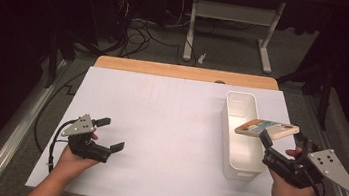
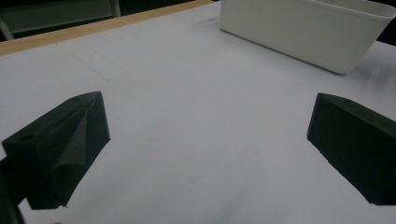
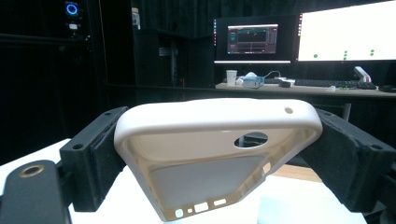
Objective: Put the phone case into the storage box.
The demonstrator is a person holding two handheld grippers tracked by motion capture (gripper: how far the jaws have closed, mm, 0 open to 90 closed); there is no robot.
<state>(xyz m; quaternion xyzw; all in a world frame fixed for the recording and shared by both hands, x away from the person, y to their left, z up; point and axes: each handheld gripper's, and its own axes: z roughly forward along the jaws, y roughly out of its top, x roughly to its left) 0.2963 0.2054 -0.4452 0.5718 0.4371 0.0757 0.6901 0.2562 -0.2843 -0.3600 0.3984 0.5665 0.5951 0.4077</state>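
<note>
A cream phone case point(image 1: 265, 128) hangs flat over the right rim of a long white bin point(image 1: 238, 136), printed side up. My right gripper point(image 1: 283, 137) is shut on the case's near end, gripping it across its width. In the right gripper view the case point(image 3: 205, 172) shows its hollow inside and camera hole, with a black pad point(image 3: 95, 154) pressed on each long edge. My left gripper point(image 1: 110, 134) rests on the white sheet at the front left, open, with nothing between its fingers. Its view shows the two jaws wide apart over bare sheet and the bin point(image 2: 303, 32) beyond.
A white sheet point(image 1: 159, 126) covers the table, and a wooden edge point(image 1: 185, 72) shows at the back. Behind the table stand a white desk frame point(image 1: 233, 14) and floor cables point(image 1: 140, 33). Lit monitors point(image 3: 299, 39) are on a desk far off.
</note>
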